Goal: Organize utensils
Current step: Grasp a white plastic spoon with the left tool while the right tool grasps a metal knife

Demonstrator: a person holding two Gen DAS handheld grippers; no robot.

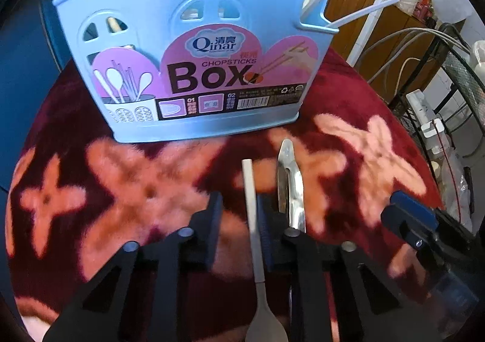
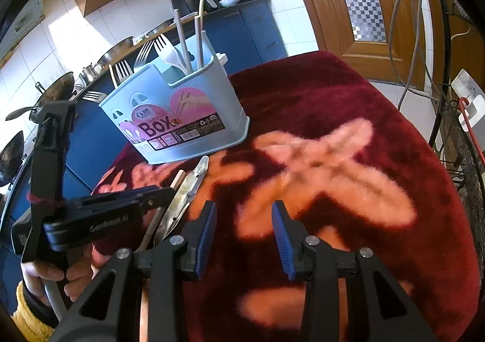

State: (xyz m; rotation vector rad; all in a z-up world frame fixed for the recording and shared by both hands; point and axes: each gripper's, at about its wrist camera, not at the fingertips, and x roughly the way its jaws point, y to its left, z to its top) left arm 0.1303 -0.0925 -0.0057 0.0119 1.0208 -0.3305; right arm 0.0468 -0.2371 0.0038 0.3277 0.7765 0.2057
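A light blue chopsticks box (image 1: 194, 39) (image 2: 182, 117) stands on the red plush cloth (image 1: 91, 178), holding forks, chopsticks and a white plastic utensil. In front of it lie a grey spoon (image 1: 249, 190) (image 2: 178, 176) and a shiny metal utensil (image 1: 291, 184) (image 2: 188, 190), side by side. My left gripper (image 1: 239, 201) (image 2: 168, 192) straddles the spoon's handle: the handle lies against the right pad, and a strip of cloth shows between it and the left pad. My right gripper (image 2: 244, 220) (image 1: 409, 220) hovers open over the cloth, to the right of both utensils, with nothing between its fingers.
A black wire rack (image 2: 466, 160) with cables and a white power strip stands past the table's right edge. Behind the box are blue cabinets (image 2: 254, 30) and a counter with woks and pots. A hand in a yellow sleeve (image 2: 33, 320) holds the left gripper.
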